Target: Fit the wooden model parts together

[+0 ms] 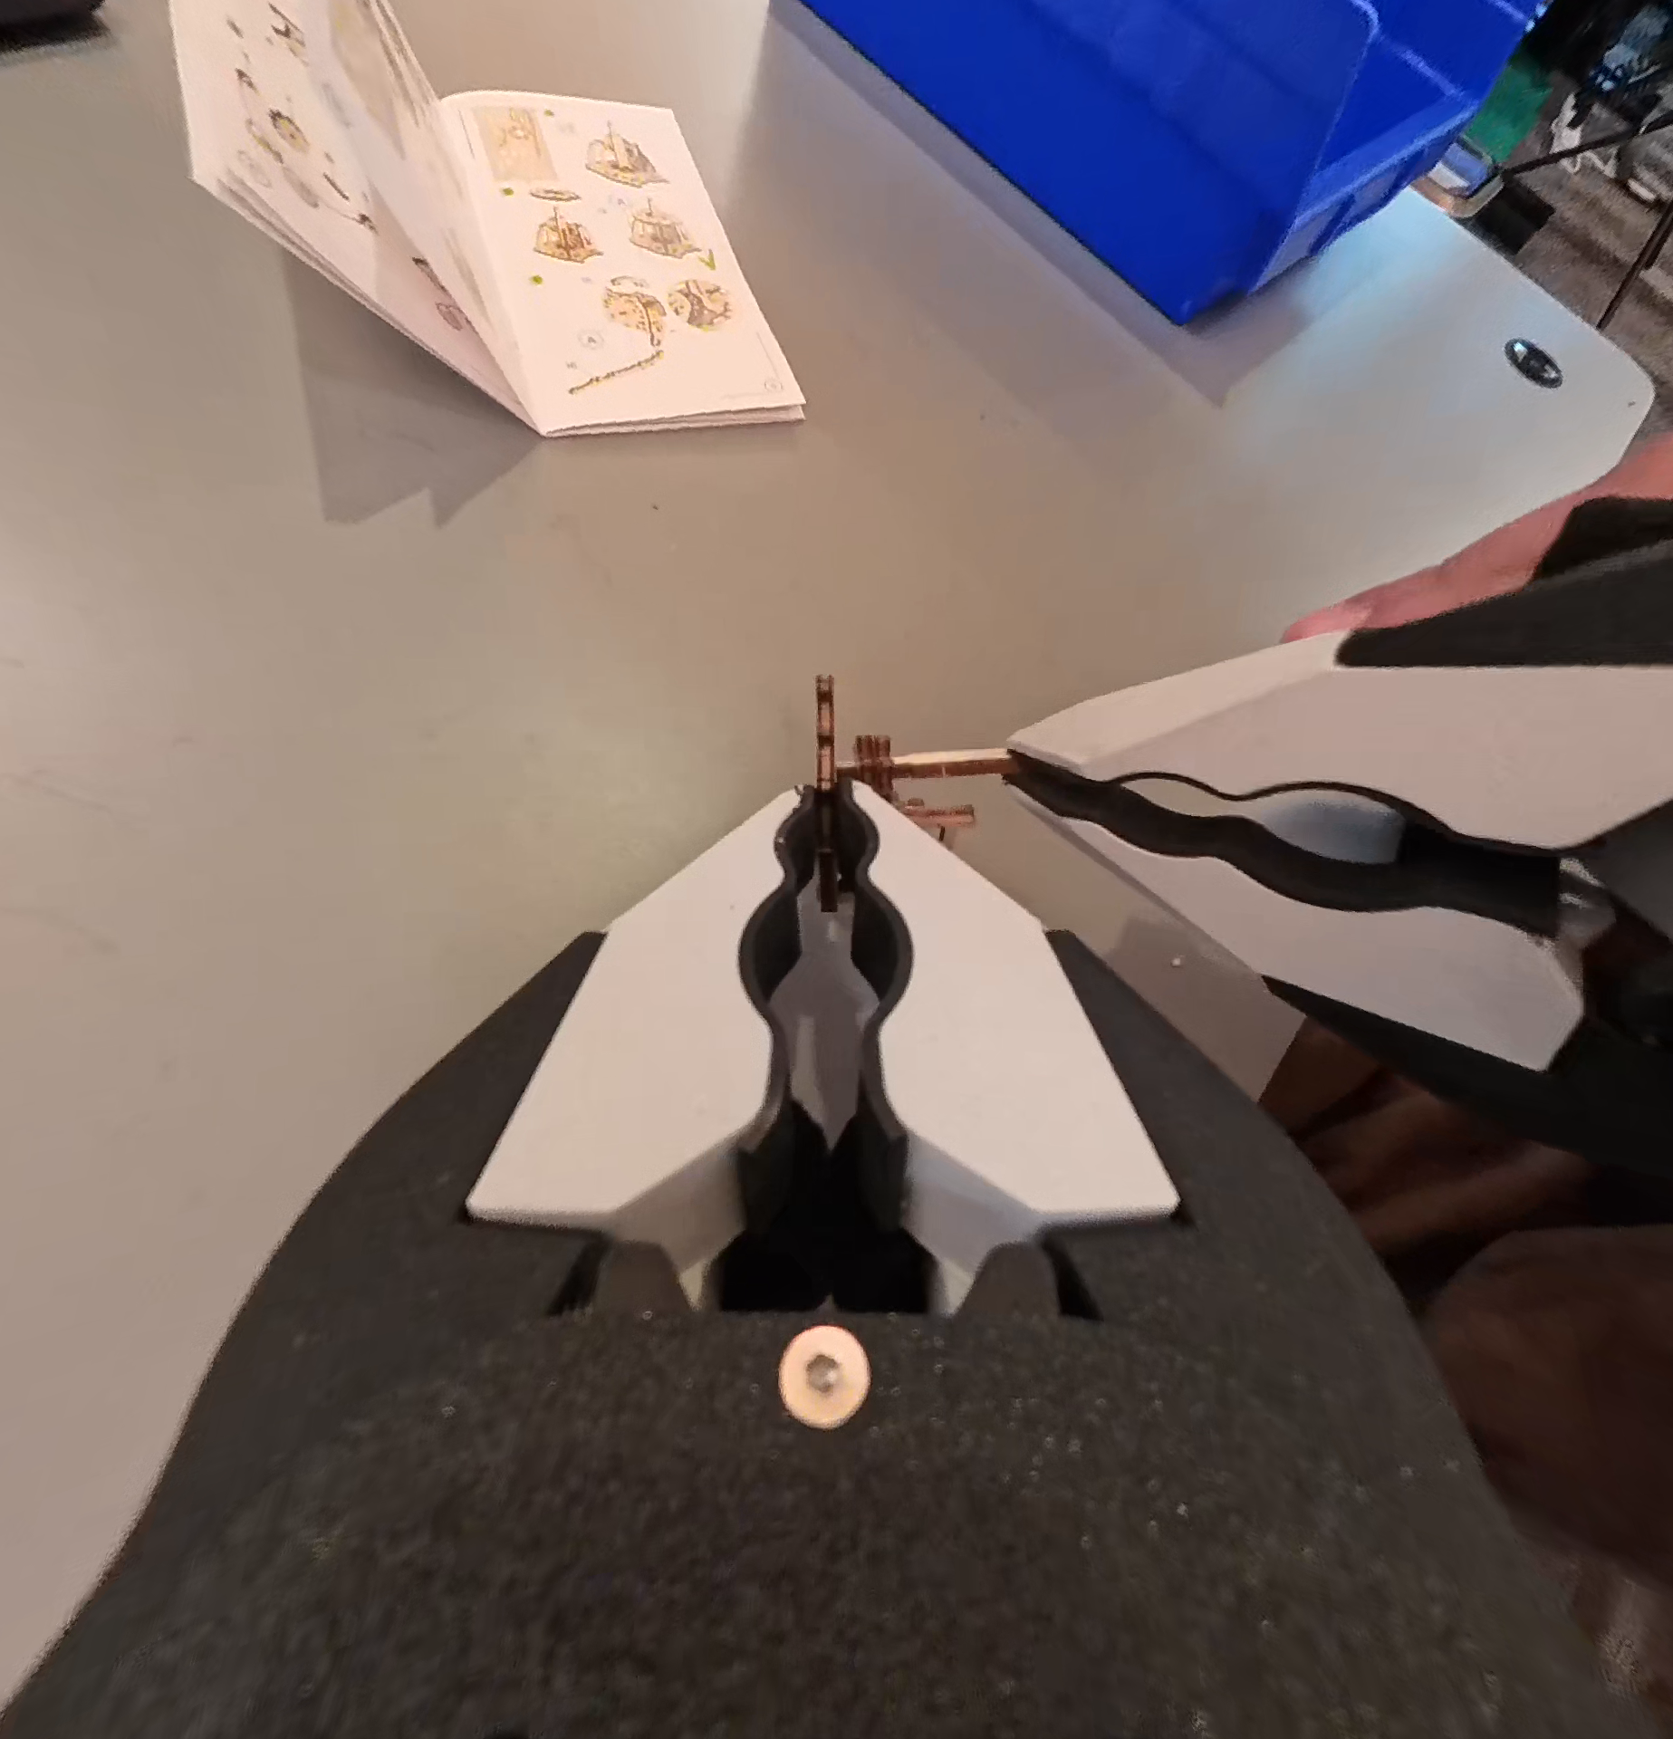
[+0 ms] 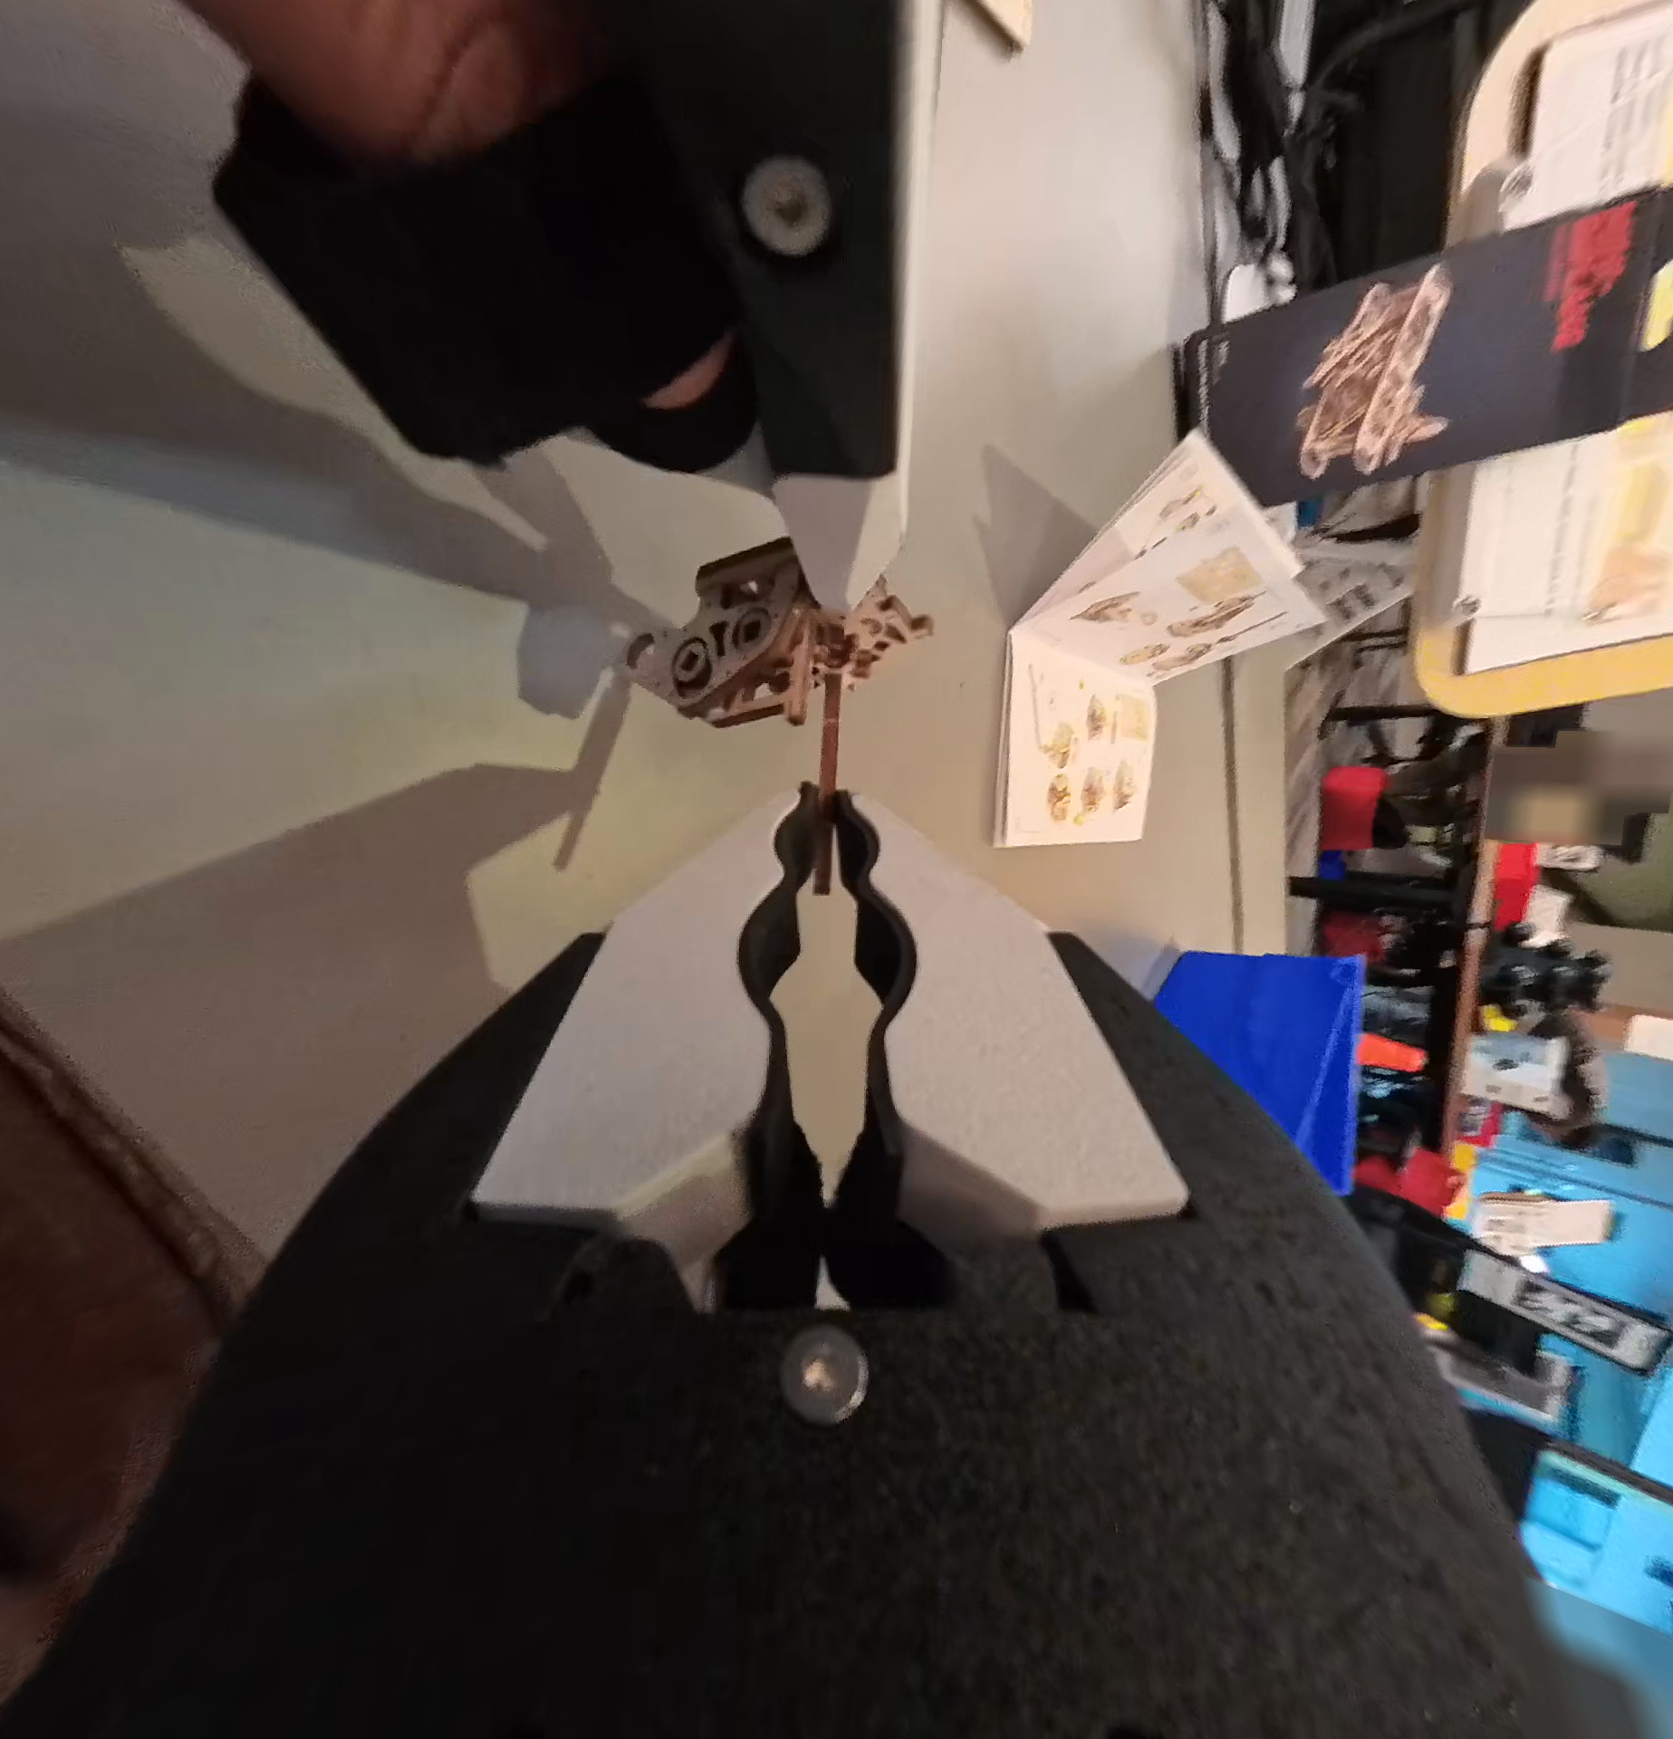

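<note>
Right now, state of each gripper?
Left gripper: closed on the wooden model.
Right gripper: closed on a thin wooden stick that meets the model.

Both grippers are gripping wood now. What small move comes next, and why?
Probably ease the right gripper forward along its thin brown wooden strip, into the flat pierced wooden model assembly clamped by the left gripper. The strip already meets the assembly and looks lined up, so a gentle straight push should seat it.

Pale brown laser-cut wooden model parts (image 2: 719, 649) with dark burnt edges sit between pale grey grippers with black wavy pads (image 1: 818, 950), over a grey counter (image 1: 343, 753), near a white illustrated instruction booklet (image 1: 616, 263) and blue bin (image 1: 1143, 141).
</note>
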### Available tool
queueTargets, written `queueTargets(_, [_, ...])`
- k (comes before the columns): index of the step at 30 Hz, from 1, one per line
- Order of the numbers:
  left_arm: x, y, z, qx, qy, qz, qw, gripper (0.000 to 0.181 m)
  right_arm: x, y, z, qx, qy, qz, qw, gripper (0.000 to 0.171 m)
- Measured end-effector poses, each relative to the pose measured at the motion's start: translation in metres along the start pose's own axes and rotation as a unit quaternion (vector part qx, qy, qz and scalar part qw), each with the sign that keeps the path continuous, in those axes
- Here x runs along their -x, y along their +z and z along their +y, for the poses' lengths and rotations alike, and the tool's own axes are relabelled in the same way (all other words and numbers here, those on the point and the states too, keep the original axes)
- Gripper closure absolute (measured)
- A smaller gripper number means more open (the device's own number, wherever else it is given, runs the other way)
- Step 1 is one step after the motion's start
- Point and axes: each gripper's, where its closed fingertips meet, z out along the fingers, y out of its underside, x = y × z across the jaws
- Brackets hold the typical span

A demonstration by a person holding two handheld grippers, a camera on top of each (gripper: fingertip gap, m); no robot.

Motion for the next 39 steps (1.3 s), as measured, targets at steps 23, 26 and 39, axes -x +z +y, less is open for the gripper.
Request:
queueTargets(23, [0.005, 0.012, 0.008, 0.086, 0.126, -0.053, 0.987, 0.180, 0.036, 0.004, -0.014, -0.188, 0.160, -0.124, 0.961, 0.154])
queueTargets(26, [0.005, 0.011, 0.009, 0.086, 0.139, -0.057, 0.985, 0.180, 0.025, -0.001, -0.002, -0.218, 0.232, -0.193, 0.928, 0.151])
queueTargets(39, [0.014, -0.007, 0.012, 0.068, 0.144, -0.052, 0.986, 0.180, 0.041, 0.025, 0.007, -0.125, 0.329, -0.290, 0.890, 0.158])
